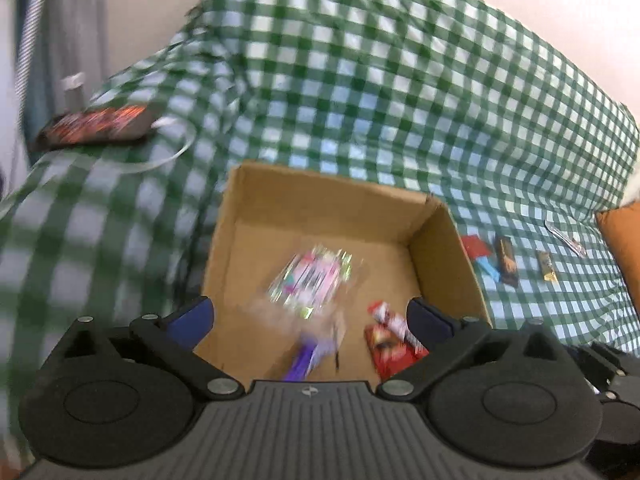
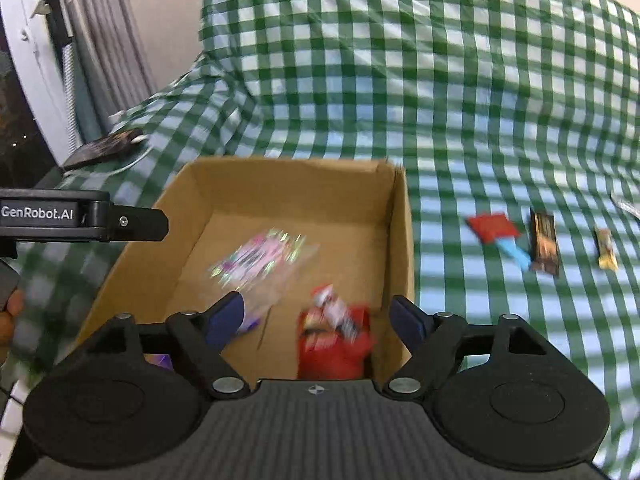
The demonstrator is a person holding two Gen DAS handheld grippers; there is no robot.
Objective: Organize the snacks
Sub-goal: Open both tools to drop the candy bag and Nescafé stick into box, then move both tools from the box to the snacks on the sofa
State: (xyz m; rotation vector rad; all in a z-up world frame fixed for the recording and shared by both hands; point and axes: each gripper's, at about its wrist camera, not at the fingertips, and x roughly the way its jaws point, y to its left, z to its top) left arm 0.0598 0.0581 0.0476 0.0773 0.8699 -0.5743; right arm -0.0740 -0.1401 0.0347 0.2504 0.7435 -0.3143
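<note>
White lettering "GenRobot.AI" reads clear on the black body of the left gripper point(image 2: 80, 220) poking in at the right wrist view's left edge, while every snack wrapper's print is too blurred to read.

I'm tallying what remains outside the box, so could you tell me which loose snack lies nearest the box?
The red packet does, overlapping a blue wrapper; the dark bar and the small yellow one lie further right.

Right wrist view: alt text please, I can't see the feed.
Open right gripper above a cardboard box holding a pink packet and red packets. Four snacks lie right on the green checked cloth.
</note>
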